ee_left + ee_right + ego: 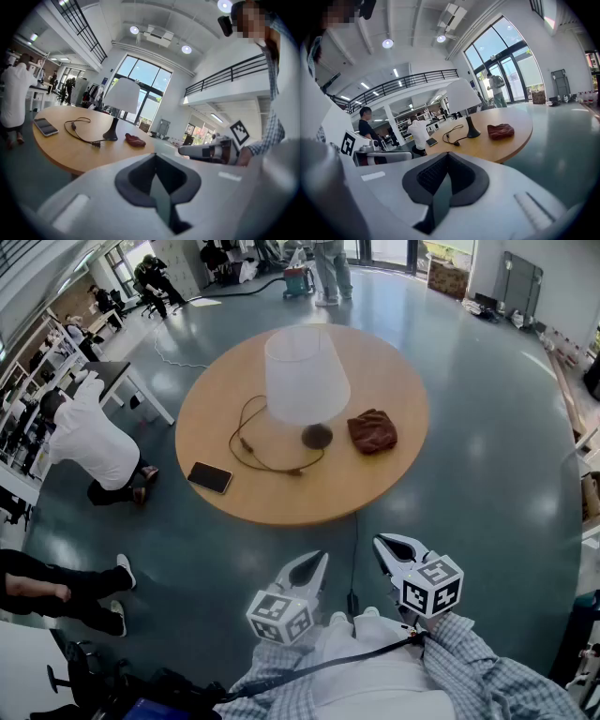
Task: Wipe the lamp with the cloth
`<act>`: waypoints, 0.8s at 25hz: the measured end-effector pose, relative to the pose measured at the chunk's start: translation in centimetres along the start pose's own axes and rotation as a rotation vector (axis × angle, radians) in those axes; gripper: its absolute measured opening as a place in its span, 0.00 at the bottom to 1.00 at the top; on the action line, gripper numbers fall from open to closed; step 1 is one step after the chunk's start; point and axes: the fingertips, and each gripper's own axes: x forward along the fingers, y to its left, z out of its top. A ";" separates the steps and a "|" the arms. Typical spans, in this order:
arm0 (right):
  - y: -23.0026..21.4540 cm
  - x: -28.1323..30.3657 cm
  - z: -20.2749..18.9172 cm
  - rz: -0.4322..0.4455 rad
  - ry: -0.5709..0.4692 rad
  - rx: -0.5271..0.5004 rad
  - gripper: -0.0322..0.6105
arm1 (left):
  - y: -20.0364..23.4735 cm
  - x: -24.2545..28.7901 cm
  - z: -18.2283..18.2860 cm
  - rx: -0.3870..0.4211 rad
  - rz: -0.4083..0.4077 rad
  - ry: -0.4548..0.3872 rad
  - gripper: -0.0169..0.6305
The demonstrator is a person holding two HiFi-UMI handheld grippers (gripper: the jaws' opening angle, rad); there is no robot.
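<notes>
A lamp with a white shade and a dark round base stands near the middle of a round wooden table. A crumpled dark red cloth lies just right of the base. Both show in the left gripper view, lamp and cloth, and in the right gripper view, lamp and cloth. My left gripper and right gripper hang side by side off the table's near edge, both shut and holding nothing.
A black phone lies at the table's front left, and the lamp's black cable loops beside the base. A person in a white top crouches left of the table; other people stand further back. A cable runs along the floor under the table's near edge.
</notes>
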 end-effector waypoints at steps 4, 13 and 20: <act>0.0 -0.1 -0.2 -0.003 0.003 0.001 0.05 | -0.1 -0.1 -0.2 0.002 -0.002 0.009 0.02; 0.3 -0.3 -0.3 0.008 0.015 -0.005 0.05 | -0.2 -0.2 -0.4 -0.011 -0.001 0.013 0.02; 0.3 -0.4 -0.3 0.013 0.006 -0.016 0.05 | -0.3 -0.1 -0.7 -0.019 0.002 0.015 0.02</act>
